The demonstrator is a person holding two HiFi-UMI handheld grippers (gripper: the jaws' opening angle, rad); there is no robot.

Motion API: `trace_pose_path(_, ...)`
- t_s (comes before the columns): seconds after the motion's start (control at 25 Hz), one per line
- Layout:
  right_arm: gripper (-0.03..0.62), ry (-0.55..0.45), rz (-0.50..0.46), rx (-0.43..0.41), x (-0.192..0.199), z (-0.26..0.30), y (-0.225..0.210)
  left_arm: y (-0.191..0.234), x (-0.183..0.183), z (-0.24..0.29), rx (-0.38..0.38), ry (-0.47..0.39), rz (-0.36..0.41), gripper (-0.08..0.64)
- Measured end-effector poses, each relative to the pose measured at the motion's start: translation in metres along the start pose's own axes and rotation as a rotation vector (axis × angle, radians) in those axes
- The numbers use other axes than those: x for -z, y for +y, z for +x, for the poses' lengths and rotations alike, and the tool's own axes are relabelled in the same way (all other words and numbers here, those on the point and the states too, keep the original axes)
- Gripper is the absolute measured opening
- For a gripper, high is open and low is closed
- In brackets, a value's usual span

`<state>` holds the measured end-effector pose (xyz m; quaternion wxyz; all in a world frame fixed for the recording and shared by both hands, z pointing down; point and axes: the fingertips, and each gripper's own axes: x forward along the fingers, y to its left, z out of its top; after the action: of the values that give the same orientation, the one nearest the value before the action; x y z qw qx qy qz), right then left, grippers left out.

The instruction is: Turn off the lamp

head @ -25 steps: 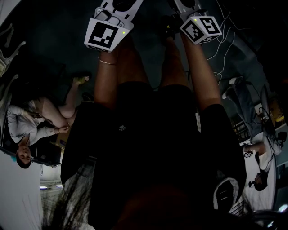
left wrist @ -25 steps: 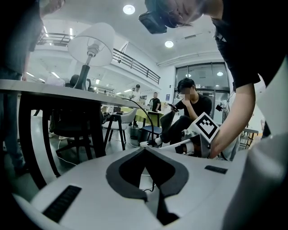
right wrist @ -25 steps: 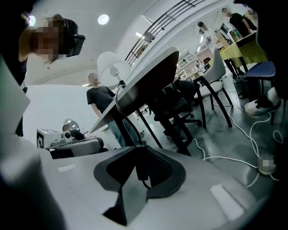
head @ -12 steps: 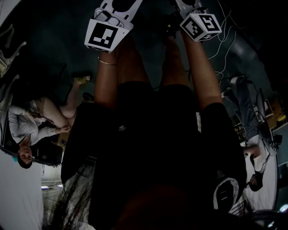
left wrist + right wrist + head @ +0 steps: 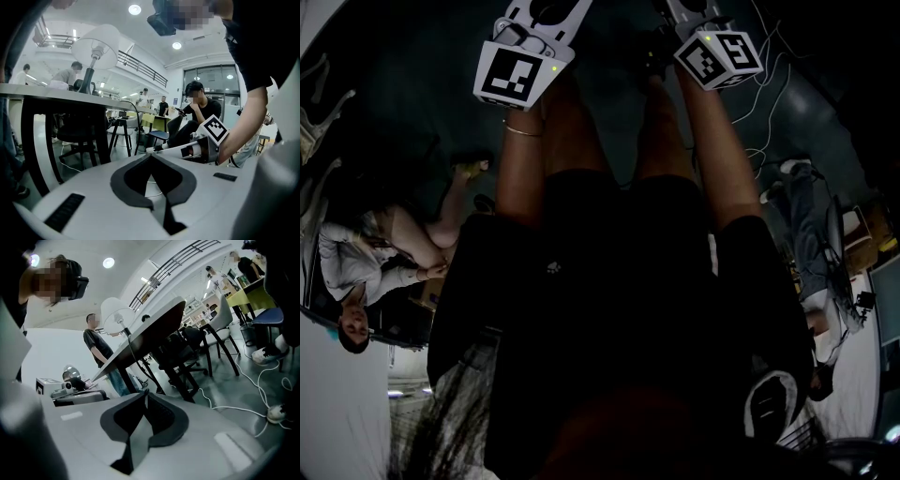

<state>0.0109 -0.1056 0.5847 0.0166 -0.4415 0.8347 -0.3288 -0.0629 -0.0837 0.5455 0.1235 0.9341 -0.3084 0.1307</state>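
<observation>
A low view from under and beside a table in a bright open office. The lamp (image 5: 96, 47), with a white shade on a dark stem, stands on top of the table (image 5: 70, 96). In the left gripper view it sits high and to the left of the jaws. In the right gripper view it shows up and to the left, beyond the table's edge. It is well apart from both tongs, and neither touches it.

The left gripper (image 5: 151, 154) is clenched. Its two dark pads meet at the tips with nothing between them, and only bare floor shows through the wedge behind the tips. It points slightly downward toward the table legs and a black chair (image 5: 75, 131) beneath the table.

The right gripper (image 5: 144, 393) has just been closing. Its tips are now drawn together on nothing. Beyond it lie the dark underside of the table, chair legs and a white cable (image 5: 234, 397) snaking across the grey floor.

The dim head view shows both tongs held forward side by side at the ends of the person's bare arms, their black-and-white marker cubes near the top edge. The left gripper view shows the right gripper just beside it, to the right. A seated person in black (image 5: 197, 105) is farther back in the room.
</observation>
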Motion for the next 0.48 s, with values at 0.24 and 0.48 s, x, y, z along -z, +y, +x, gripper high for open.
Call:
trace_pose_path(0.24, 0.002, -0.015, -0.022, -0.02, -0.015, -0.003, 0.014, 0.003, -0.008, -0.006, -0.021, -0.007, -0.009, 0.006)
trace_pose_path(0.48, 0.002, -0.056, -0.023, -0.026, -0.04, -0.022, 0.026, -0.011, -0.023, -0.007, -0.01, -0.006, 0.001, 0.006)
